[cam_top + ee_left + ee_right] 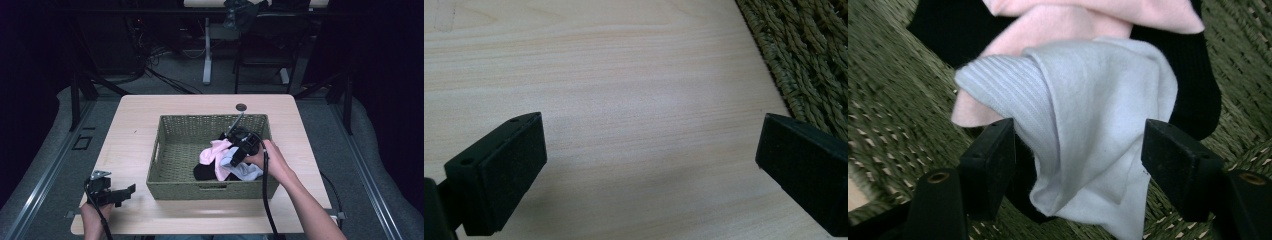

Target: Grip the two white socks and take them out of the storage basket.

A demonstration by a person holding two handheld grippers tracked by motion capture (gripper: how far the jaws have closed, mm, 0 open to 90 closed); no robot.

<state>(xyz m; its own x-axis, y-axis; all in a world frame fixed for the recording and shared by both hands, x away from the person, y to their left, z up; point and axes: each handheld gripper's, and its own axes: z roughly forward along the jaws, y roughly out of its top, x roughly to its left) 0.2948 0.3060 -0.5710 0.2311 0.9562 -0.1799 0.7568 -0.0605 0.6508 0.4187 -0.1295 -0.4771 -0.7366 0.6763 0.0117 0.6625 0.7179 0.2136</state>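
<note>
Overhead, table: pale wood-grain rectangular tabletop (pixel 135 140) with a small dark round grommet (pixel 241 107) at its 12 o'clock edge.
Basket: olive-green woven rectangular basket (pixel 172 150) stands right of the table's centre, handle slots in its walls.
Clothes: pale blue ribbed sock (pixel 1088 125) lies on a pink fabric piece (pixel 1073 25) and a black fabric piece (pixel 948 25), all at the basket's 4 o'clock corner.
Right gripper (pixel 239 150): reaches down into the basket over the heap; in the right gripper view its jaws stand part-way apart with the blue sock between them, the left pad touching the cloth, the right pad just clear.
Left gripper (pixel 125 192): rests low at the table's 7 o'clock corner, jaws spread wide over bare wood, the basket's wall just beside one jaw.
Room: dark, with grey floor, metal floor rails, cables and white desk legs at 12 o'clock beyond the table.
</note>
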